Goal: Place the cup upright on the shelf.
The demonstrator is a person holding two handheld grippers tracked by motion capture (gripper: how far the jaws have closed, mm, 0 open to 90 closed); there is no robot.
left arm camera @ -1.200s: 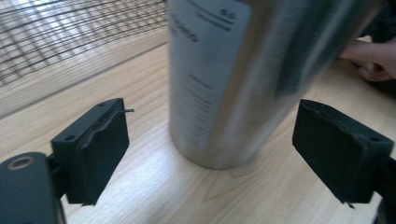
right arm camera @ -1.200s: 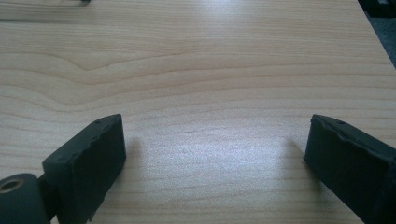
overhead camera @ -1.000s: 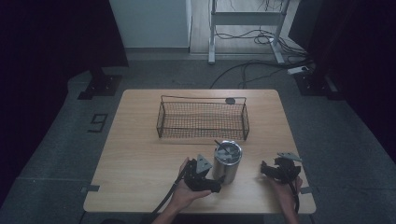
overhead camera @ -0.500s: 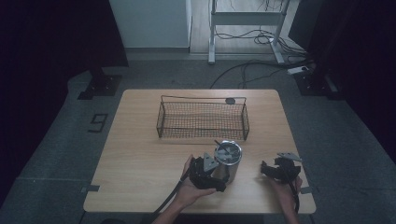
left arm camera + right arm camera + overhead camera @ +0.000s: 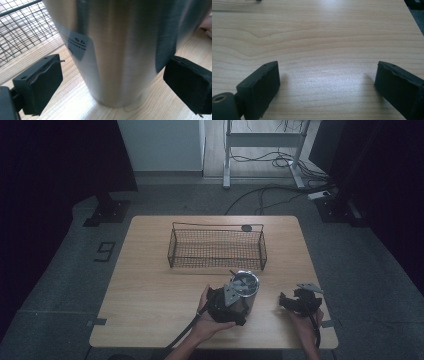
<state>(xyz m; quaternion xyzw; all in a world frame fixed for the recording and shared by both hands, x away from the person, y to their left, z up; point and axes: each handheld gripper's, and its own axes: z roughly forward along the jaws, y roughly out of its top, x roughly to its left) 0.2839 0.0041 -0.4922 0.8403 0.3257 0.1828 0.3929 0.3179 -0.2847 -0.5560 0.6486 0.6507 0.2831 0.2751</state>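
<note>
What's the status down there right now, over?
Left gripper fingers just opening, astride the steel cup, not pressing. Right gripper open over bare table. Cup upright before the wire basket. Nothing blocking.

Cup [image 5: 244, 290] before basket [image 5: 217, 248], on table [image 5: 150, 285]

High view looks down on the whole surface [image 5: 150, 285]; both tool views sit close above its near edge.
</note>
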